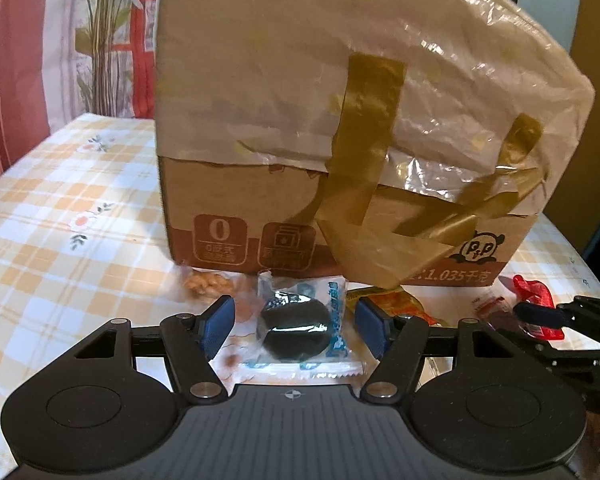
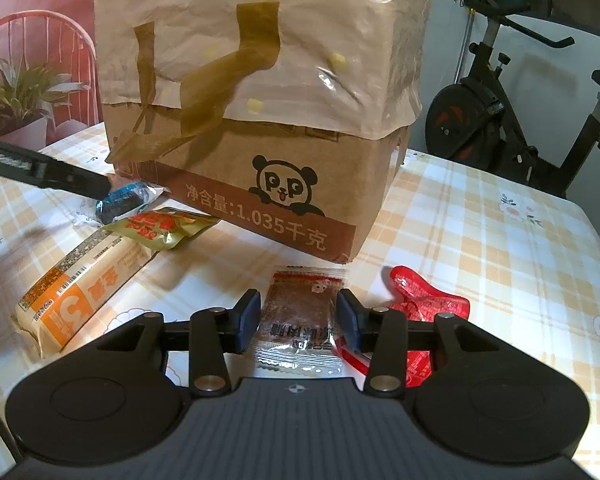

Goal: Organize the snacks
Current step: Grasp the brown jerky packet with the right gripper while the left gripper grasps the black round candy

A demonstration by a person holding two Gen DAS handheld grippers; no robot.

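Two hand-held grippers work a bench (image 2: 500, 248) spread with a checked cloth, where loose snacks lie at the foot of a cardboard box (image 2: 260, 152) draped in a taped plastic bag.

The left gripper (image 1: 296, 322) hangs with its blue pads spread wide on either side of a dark round cake in a clear blue-printed wrapper (image 1: 300, 324), the pads clear of the packet. The right gripper (image 2: 298, 322) has its pads drawn in close on both edges of a brown snack bar in a clear wrapper (image 2: 300, 312); whether they already press it cannot be told, and the jaws look not quite shut on it.

Beside that bar lies a red packet (image 2: 424, 312). To the left sit an orange-and-cream pack (image 2: 80, 284), a gold-and-red pouch (image 2: 164, 228) and, near the box's base, a bag of nuts (image 1: 206, 282).

The step in hand appears to be picking up two snacks at once. Next, each gripper likely needs to close firmly on its packet, lift it off the cloth and carry it to the box.
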